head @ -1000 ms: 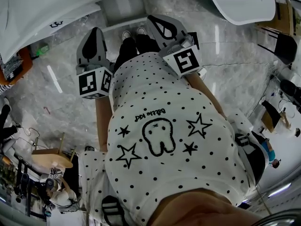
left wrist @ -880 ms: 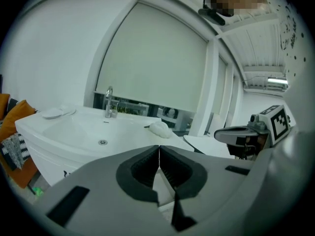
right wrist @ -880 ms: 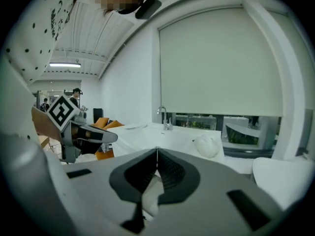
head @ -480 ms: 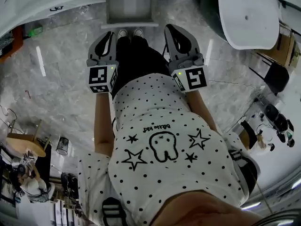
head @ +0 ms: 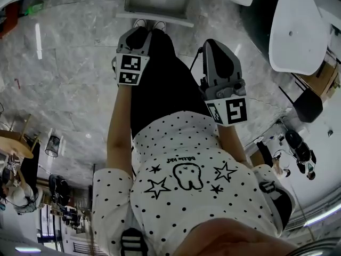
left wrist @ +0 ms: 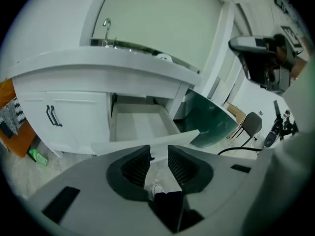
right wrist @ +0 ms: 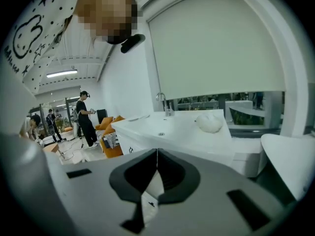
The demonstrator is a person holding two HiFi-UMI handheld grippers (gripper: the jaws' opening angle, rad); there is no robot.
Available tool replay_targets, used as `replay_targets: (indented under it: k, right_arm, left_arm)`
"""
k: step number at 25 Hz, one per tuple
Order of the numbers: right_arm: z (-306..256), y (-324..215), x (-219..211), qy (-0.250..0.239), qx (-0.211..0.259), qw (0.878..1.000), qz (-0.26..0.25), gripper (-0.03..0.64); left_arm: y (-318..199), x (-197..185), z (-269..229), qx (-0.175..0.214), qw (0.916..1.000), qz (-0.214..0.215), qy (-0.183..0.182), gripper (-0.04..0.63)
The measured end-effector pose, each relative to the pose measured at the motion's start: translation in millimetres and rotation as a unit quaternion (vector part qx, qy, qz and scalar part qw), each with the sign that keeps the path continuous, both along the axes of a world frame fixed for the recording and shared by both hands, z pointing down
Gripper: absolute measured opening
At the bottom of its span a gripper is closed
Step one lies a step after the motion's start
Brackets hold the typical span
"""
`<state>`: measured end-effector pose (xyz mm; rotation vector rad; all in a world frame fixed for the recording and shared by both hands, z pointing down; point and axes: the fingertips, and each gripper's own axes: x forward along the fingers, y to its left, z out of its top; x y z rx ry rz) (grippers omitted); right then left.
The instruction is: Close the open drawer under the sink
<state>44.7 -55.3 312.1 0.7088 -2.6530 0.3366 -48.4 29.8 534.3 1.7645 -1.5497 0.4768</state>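
Bright white showroom, marble underfoot
Grey veined marble floor (head: 64, 84) beneath a ceiling strip light (right wrist: 61, 73); a white table (head: 298, 31) and chair (left wrist: 251, 124) stand to one side (orange seats (right wrist: 109, 146) further back), and a pale blind (right wrist: 216, 48) covers the window.

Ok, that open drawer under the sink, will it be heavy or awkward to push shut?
The drawer looks empty, so it probably pushes light. Its wide flat front panel looks stiff; a push near one end might skew it. Set into the cabinet, it should slide straight back rather than tip.
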Motion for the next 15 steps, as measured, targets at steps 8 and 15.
replay_targets:
  k: [8,15]
  right_arm:
    - [29,7,9,0.001,-0.011,1.000,0.023,0.014]
    - [56,3,26,0.009,-0.016,0.997,0.073,0.014]
  left_arm:
    - [4,11,109,-0.050,0.9972,-0.049,-0.028,0.115]
    - [-19,16,161,-0.053,0.9969,-0.049,-0.030,0.121]
